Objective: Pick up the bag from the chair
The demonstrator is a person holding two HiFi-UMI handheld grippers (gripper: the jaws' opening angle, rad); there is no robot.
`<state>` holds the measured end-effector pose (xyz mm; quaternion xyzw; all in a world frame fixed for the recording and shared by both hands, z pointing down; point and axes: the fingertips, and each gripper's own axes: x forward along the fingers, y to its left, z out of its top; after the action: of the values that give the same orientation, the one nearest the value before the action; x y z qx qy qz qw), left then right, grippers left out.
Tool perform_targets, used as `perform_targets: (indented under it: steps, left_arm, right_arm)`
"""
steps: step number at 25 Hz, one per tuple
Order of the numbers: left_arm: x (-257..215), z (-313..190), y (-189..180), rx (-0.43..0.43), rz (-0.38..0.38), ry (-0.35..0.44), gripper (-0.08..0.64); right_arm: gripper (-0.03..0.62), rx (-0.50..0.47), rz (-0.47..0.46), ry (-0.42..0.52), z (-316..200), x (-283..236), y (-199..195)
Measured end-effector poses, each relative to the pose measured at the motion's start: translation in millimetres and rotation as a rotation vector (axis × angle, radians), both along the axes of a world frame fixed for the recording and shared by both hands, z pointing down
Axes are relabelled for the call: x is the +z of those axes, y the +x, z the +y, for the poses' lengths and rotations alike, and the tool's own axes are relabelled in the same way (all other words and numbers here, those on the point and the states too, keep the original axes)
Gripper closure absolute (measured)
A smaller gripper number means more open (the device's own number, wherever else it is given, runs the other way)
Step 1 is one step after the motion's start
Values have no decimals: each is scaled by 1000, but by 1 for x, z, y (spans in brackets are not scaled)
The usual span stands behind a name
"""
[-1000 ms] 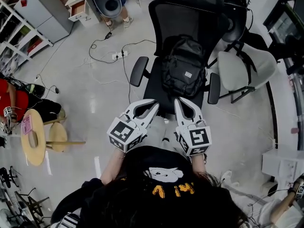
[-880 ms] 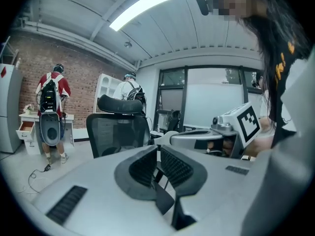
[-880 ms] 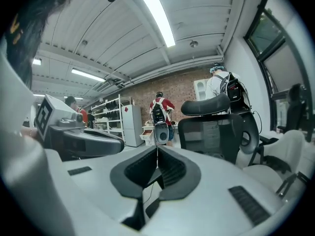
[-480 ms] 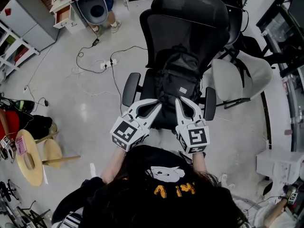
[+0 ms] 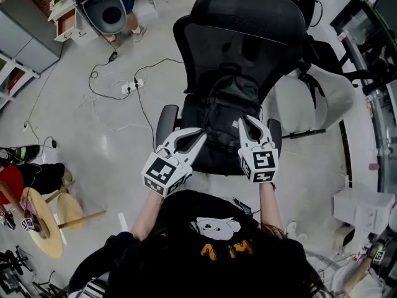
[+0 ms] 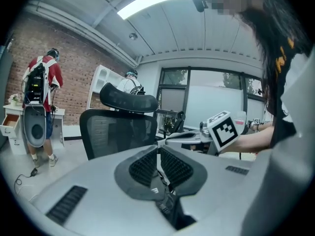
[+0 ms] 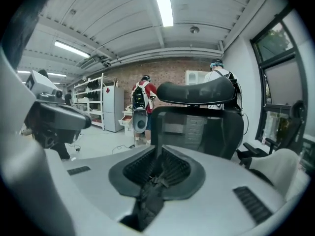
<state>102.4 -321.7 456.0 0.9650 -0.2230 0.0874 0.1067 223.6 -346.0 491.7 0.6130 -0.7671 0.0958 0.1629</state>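
1. Backpack [image 5: 226, 104], black with a small white label [image 5: 236, 123], is propped upright on the seat of the black office chair [image 5: 248, 23], against the backrest.
2. The left gripper [image 5: 198, 132] is closed on a thin bag strap [image 6: 164, 200].
3. The right gripper [image 5: 248, 120] is clamped on black webbing [image 7: 150, 197].

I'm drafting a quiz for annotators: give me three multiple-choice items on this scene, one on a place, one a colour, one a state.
1. Where is the bag? A on the floor; B on the chair seat; C on a shelf.
2. Its colour? A black; B red; C white.
3. Jaws of the right gripper? A wide apart; B shut on a bag strap; C shut on a cable.
Key: 1 B, it lies on the seat; 2 A, its fabric is black; 3 B, the strap runs between the closed jaws.
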Motion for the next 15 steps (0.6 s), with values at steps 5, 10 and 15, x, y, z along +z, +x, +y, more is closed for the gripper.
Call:
perform_targets:
  steps: [5, 10, 15]
  left_arm:
    - [9, -18, 4, 26, -13, -1, 532]
    - [14, -33, 3, 56, -35, 9, 531]
    - [18, -46, 2, 61, -50, 6, 532]
  right_arm:
    - [413, -19, 125, -112, -45, 48, 31]
    - [345, -102, 360, -274, -86, 112, 54]
    - [319, -199, 559, -428, -118, 171, 71]
